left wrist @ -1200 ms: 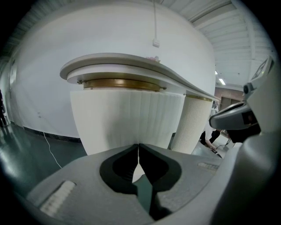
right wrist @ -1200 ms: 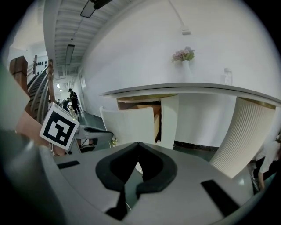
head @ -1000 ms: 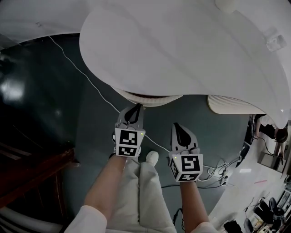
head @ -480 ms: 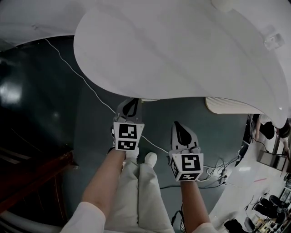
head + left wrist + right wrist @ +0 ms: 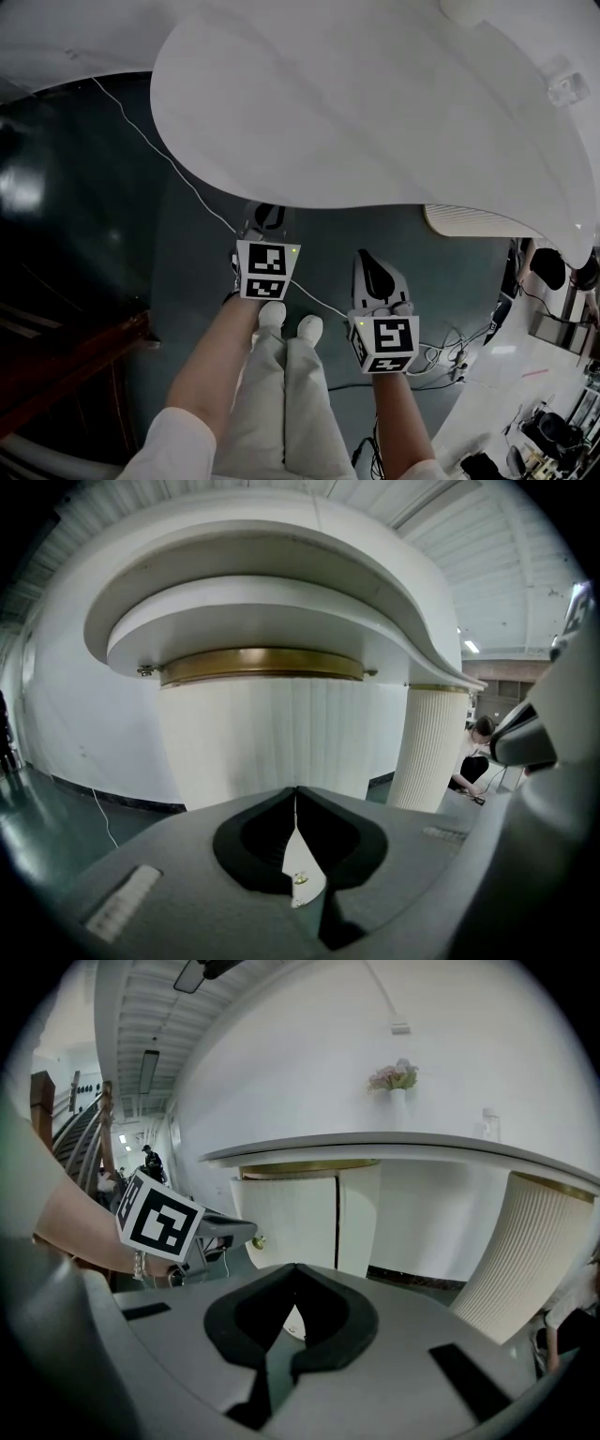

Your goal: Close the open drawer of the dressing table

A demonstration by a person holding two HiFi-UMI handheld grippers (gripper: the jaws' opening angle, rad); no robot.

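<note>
The white dressing table's curved top [image 5: 375, 103] fills the upper head view and hides the drawer beneath it. In the left gripper view the drawer's fluted white front [image 5: 272, 733] with a brass band stands close ahead, under the top. My left gripper [image 5: 270, 214] [image 5: 296, 789] is shut and empty, its tip under the table's edge. The right gripper view shows that tip [image 5: 225, 1230] next to a small brass knob [image 5: 257, 1240] on the drawer front [image 5: 300, 1213]. My right gripper [image 5: 368, 258] [image 5: 295, 1267] is shut, empty, held back from the table.
A fluted white pedestal [image 5: 469, 220] stands at the right under the top. A white cable [image 5: 178, 169] crosses the dark floor. More cables [image 5: 441, 356] lie right of my legs. A person [image 5: 553, 267] crouches at far right. A flower vase [image 5: 394, 1077] stands on the top.
The drawer front that stuck out below the tabletop's edge has slid back under it. My left gripper has moved forward with it. The right gripper has stayed put.
</note>
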